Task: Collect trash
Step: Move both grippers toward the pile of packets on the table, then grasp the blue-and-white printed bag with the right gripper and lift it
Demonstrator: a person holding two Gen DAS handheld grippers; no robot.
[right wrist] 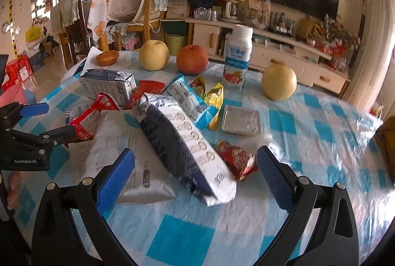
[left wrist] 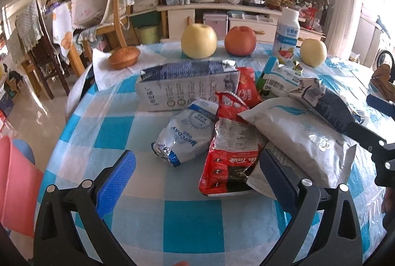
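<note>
A heap of trash lies on the blue-checked table (left wrist: 187, 224): a flattened milk carton (left wrist: 187, 85), a white MagicDay wrapper (left wrist: 187, 132), a red snack wrapper (left wrist: 232, 157), a large white pouch (left wrist: 303, 140). My left gripper (left wrist: 197, 179) is open, its right pad beside the red wrapper. In the right wrist view a blue-and-white carton (right wrist: 187, 150) lies on the white pouch (right wrist: 123, 155), between the open fingers of my right gripper (right wrist: 195, 174). A small red wrapper (right wrist: 237, 157), a foil tray (right wrist: 240, 120) and yellow wrappers (right wrist: 212, 95) lie nearby.
Two yellow pears (left wrist: 198, 40) (left wrist: 313, 52), a red apple (left wrist: 240, 40), a yoghurt bottle (left wrist: 286, 31) and a muffin on paper (left wrist: 124, 57) stand at the table's far side. Chairs (left wrist: 103, 7) and a TV cabinet (left wrist: 222, 11) lie beyond.
</note>
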